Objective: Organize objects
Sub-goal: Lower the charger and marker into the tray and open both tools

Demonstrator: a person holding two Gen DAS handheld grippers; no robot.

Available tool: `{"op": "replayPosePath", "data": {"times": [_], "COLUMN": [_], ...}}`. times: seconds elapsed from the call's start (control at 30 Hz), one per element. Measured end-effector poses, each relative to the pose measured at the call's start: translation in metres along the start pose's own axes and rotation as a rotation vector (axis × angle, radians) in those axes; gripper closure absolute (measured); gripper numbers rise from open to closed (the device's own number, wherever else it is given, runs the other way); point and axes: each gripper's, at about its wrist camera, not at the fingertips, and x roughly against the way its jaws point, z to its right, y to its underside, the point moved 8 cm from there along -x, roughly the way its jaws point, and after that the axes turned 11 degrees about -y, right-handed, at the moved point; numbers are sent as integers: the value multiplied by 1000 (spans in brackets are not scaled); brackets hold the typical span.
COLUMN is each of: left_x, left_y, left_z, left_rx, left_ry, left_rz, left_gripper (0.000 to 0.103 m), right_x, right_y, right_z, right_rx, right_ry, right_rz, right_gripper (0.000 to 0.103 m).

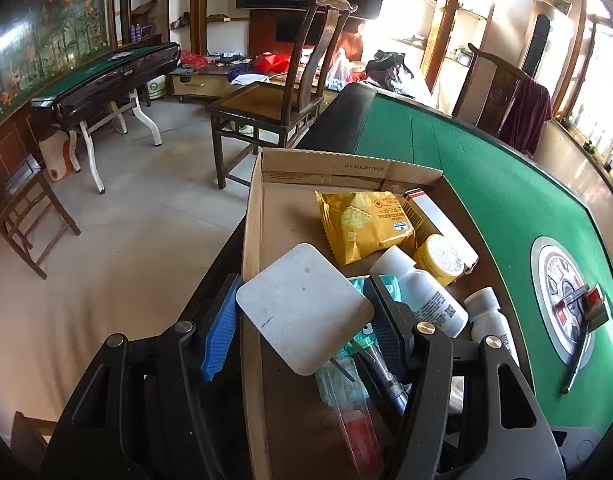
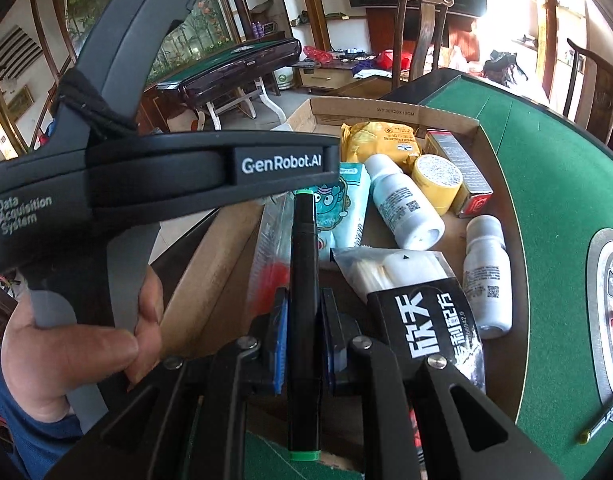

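From the left wrist, our left gripper (image 1: 302, 316) pinches a white pad (image 1: 304, 308) between its fingers, over the cardboard box (image 1: 262, 240) already holding snacks and bottles. From the right wrist, our right gripper (image 2: 304, 344) clamps a black marker (image 2: 304, 320) between its fingers, above the box; both remain to place.

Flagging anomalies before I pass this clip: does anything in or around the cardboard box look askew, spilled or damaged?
Nothing looks spilled or damaged. The cardboard box juts past the green table's edge, and its contents lie jumbled: two white bottles on their sides, a yellow snack bag aslant. The left gripper grips a white square pad, the right gripper a black marker.
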Motion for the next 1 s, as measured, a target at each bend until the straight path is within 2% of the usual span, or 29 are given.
{"op": "replayPosePath", "data": {"times": [0.27,0.43,0.6,1.0], "left_x": [-2,1,-3,6], "left_y": [0,0,0,-4], "left_z": [2,6,5,6], "left_rx": [-17,-18,-16,6], "left_ry": [-15,17,12,36], "left_rz": [2,12,-3,28], "left_gripper": [41,41,41,41], "right_x": [-1,-2,-1,21], "right_y": [0,-2,-1,-4], "right_z": [1,2,-1,-3], "right_rx": [5,5,-4,-19], "right_ry": [-2,12,-4,-33], "right_rz": [4,10,12,51], "right_gripper": [90,90,89,89]}}
